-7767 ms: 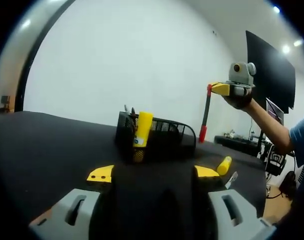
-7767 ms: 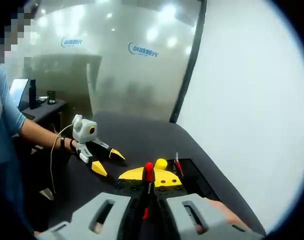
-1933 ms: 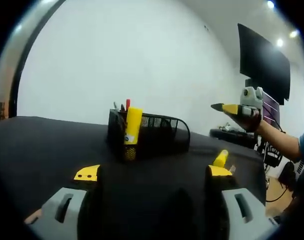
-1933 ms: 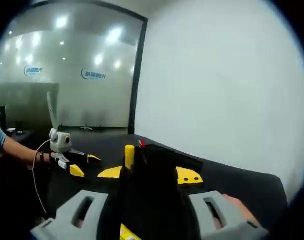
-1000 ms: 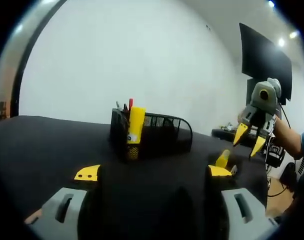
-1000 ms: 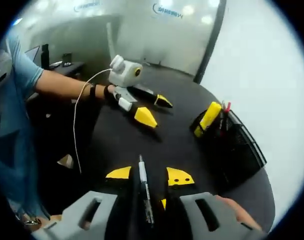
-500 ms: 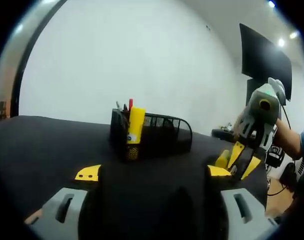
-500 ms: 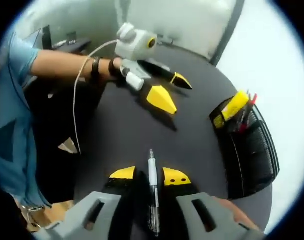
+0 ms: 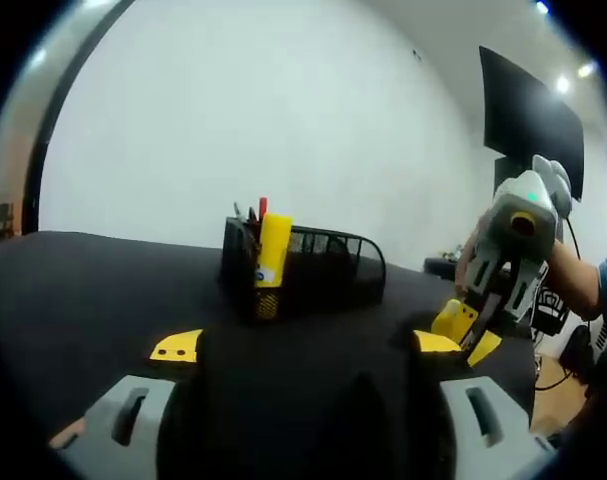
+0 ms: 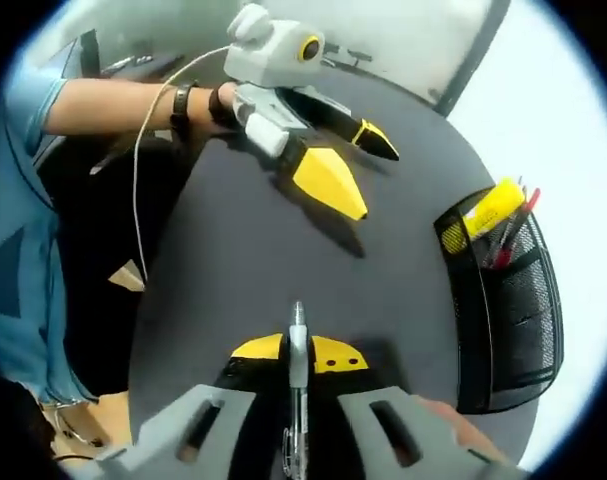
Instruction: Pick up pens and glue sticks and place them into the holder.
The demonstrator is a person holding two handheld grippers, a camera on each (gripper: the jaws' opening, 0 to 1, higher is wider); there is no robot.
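Two jaws of the right gripper [image 10: 297, 352] are pinching a grey pen [image 10: 296, 385] low over the black counter [image 10: 223, 260], ready for lifting toward the black mesh holder [image 10: 508, 290]. Spread wide, the left gripper [image 9: 301, 344] is idling, facing the holder.

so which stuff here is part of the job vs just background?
Job:
- pen, between the right gripper tips
- yellow glue stick on the table beside it
- mesh holder, already holding a glue stick and red pens
- left gripper

Background:
- black table
- dark screen
- white wall
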